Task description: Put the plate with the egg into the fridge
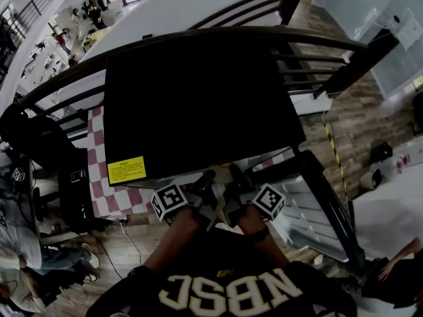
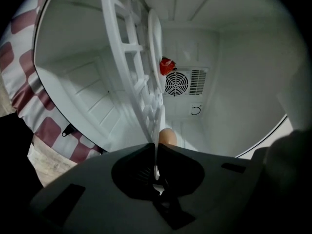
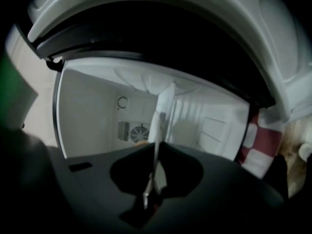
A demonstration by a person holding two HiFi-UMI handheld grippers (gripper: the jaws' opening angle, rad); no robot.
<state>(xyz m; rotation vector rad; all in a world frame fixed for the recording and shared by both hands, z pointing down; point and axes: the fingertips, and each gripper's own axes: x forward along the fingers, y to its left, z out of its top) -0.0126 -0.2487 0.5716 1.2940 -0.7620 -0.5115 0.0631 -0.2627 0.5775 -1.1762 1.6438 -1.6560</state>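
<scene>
Nearest the lenses, both pairs of jaws are seen pressed together on a thin white rim. The left gripper [image 2: 156,150] is clamped on one side of the plate [image 2: 155,43] and the right gripper [image 3: 157,147] on the opposite side.

In the head view the fridge [image 1: 198,98] is seen as a black box set on a surface [image 1: 99,170] covered in red-and-white check, with both grippers reached in at its open front. Its white inside is shown in both gripper views, with a rack [image 2: 127,67] and a fan [image 2: 176,83] on the back wall. A small red thing [image 2: 166,66] near the fan cannot be identified.

The plate is carried inside the fridge, edge-on to both cameras and close alongside the rack. Whether it is touching the rack cannot be told. The egg [image 2: 168,136] is seen on the plate just beyond the left jaws.

The plate is judged stiff, fairly light and smooth, so a slip from so narrow a grip is to be feared. It is best held as now, at two opposite points of the rim, and kept level. The egg is judged fragile and free to roll, so tilting and knocks against the rack are to be avoided.
</scene>
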